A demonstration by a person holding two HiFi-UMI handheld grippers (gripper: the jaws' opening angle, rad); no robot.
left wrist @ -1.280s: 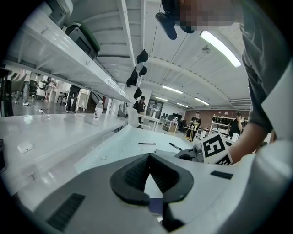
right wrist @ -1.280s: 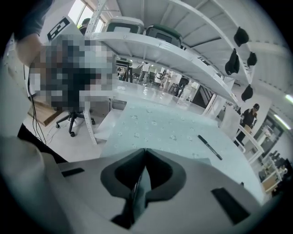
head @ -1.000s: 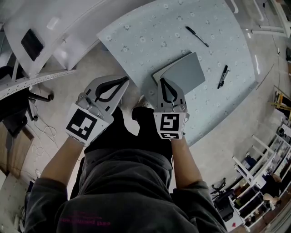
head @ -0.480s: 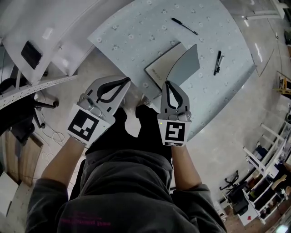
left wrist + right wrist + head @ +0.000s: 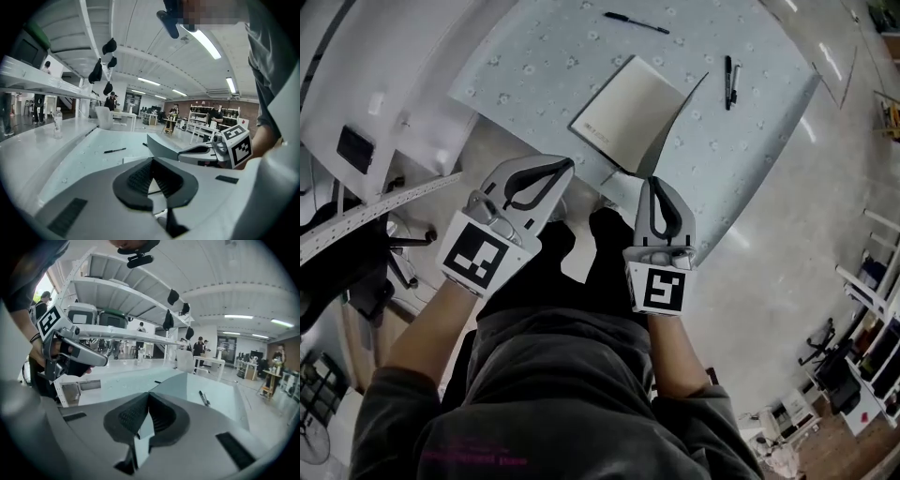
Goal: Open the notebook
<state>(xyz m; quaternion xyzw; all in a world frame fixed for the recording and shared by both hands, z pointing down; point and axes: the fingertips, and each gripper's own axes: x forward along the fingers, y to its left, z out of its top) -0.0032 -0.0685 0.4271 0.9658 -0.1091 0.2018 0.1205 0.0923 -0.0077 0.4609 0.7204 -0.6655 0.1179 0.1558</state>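
Notebook lies on table near front edge; cover stands up steeply, approx. half open, 1st page exposed. R gripper pinches the cover's near corner; L gripper is pressed together on nothing, off the table edge. Judged remaining: lay cover flat, release.

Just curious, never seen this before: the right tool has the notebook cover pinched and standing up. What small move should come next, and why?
Probably carry the cover on over its spine and lower it flat on the table. The right tool is shut on its edge, and it stands roughly upright beside the bare page, only half open.
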